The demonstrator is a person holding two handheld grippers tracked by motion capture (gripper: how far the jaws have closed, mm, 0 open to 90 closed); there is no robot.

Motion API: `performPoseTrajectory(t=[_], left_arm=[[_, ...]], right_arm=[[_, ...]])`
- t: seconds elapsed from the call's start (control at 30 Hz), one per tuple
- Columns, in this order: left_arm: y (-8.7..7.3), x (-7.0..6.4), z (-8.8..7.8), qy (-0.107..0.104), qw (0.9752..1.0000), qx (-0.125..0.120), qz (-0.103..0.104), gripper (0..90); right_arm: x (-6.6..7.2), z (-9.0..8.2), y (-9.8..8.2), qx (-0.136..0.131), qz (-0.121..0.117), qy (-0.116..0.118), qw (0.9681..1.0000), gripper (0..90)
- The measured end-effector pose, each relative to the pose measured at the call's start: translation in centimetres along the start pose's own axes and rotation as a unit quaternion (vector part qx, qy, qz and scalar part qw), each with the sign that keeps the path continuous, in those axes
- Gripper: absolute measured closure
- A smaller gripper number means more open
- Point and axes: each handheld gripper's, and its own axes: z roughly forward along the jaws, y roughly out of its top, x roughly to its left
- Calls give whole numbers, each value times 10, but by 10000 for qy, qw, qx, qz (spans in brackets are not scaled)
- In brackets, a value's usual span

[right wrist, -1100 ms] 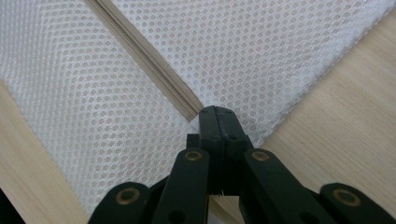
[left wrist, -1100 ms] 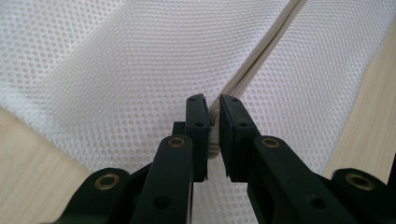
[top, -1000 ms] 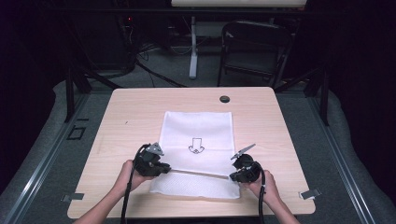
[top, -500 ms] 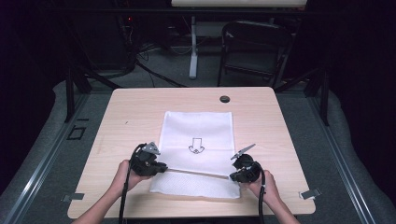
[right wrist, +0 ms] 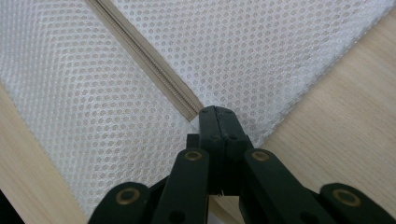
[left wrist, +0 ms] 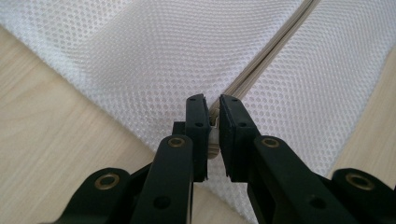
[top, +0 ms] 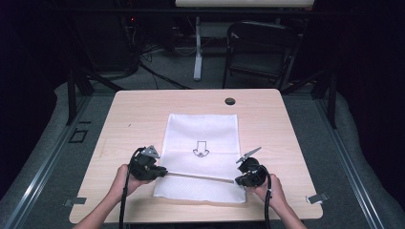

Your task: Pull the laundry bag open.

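Currently, a white mesh zipper bag lies flat on the tabletop, with an arrow print on its upper panel. Zipper runs across the bag's near part, its long axis going from one gripper to the other.

Left gripper: jaws nearly closed, narrow gap, a small pale piece pinched between them. Judged to be the zipper pull, not certain. Zipper tape leads straight ahead from the jaw tips and up to the right.

Right gripper: jaws clenched tight at the bag's edge, just past the zipper end; they seem to pinch mesh, contact hidden. Tape runs ahead and to the left of the tips.

Judgement: left hand holds the slider end; any pull would travel along the tape toward the right gripper, which anchors the far end.
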Motion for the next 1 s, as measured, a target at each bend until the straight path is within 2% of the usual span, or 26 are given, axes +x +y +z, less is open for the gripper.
performPoseTrajectory(t=[0.2, 0.53, 0.77, 0.8, 1.0], left_arm=[[-5, 3, -3, 31, 9999, -9, -113, 822], [-12, 7, -8, 107, 9998, 33, -190, 823], [-20, 10, -13, 94, 9995, 10, -309, 823], [-20, 10, -13, 143, 9996, 40, -251, 823], [-20, 10, -14, 101, 9995, 49, -305, 823]], right_arm=[[0, 0, 0, -37, 50, 32, 10000, 900], [1, 1, 0, -49, 58, 29, 10000, 900], [0, 0, 0, 22, -16, -12, 10000, 900], [0, 0, 0, 42, -23, -22, 10000, 900], [0, 0, 0, -9, 26, 25, 10000, 900]])
